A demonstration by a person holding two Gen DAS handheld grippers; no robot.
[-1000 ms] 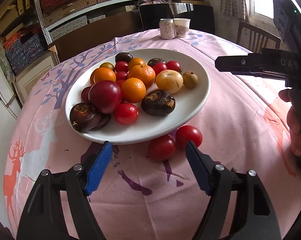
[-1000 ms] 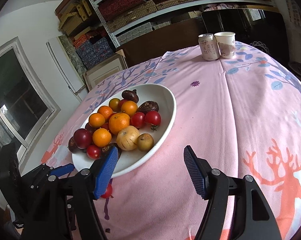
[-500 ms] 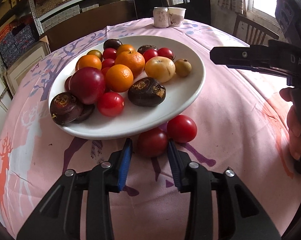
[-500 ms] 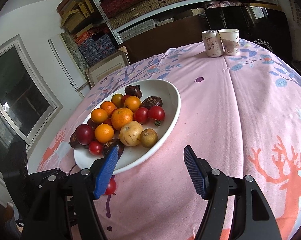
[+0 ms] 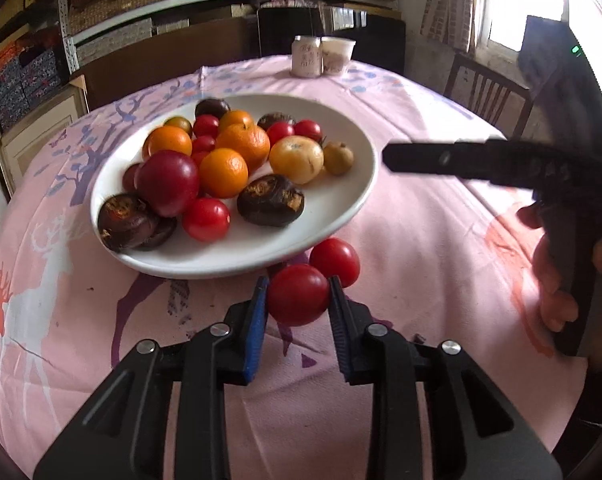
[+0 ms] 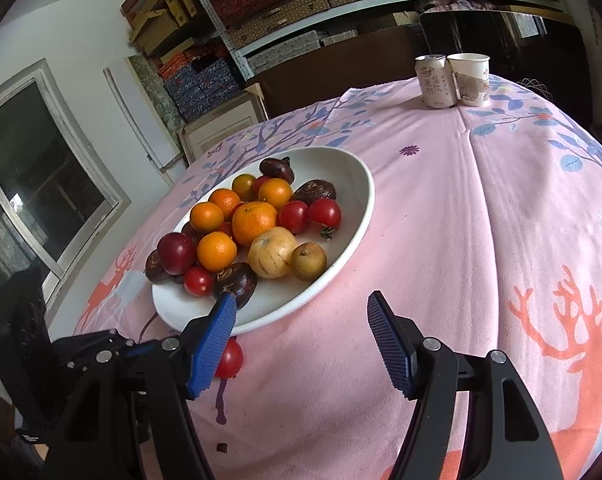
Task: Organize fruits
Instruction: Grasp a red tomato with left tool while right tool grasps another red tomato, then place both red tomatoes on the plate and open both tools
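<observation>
A white plate (image 5: 341, 208) on the pink tablecloth holds several oranges, tomatoes, dark fruits and a yellow pear (image 5: 296, 159). My left gripper (image 5: 297, 300) is shut on a red tomato (image 5: 298, 294) just in front of the plate's near rim. A second red tomato (image 5: 335, 261) lies on the cloth right behind it, touching the plate's edge. My right gripper (image 6: 301, 340) is open and empty, held above the cloth to the right of the plate (image 6: 357, 208). One tomato (image 6: 230, 358) shows behind its left finger.
A drink can (image 5: 305, 56) and a paper cup (image 5: 337, 55) stand at the table's far edge. A wooden chair (image 5: 485, 92) is at the back right. Shelves with boxes line the back wall. The right gripper's body (image 5: 541, 160) hangs at the right of the plate.
My left gripper moved forward and closed on the nearer red tomato, which is now lifted slightly. The right gripper stayed open and shifted a little.
</observation>
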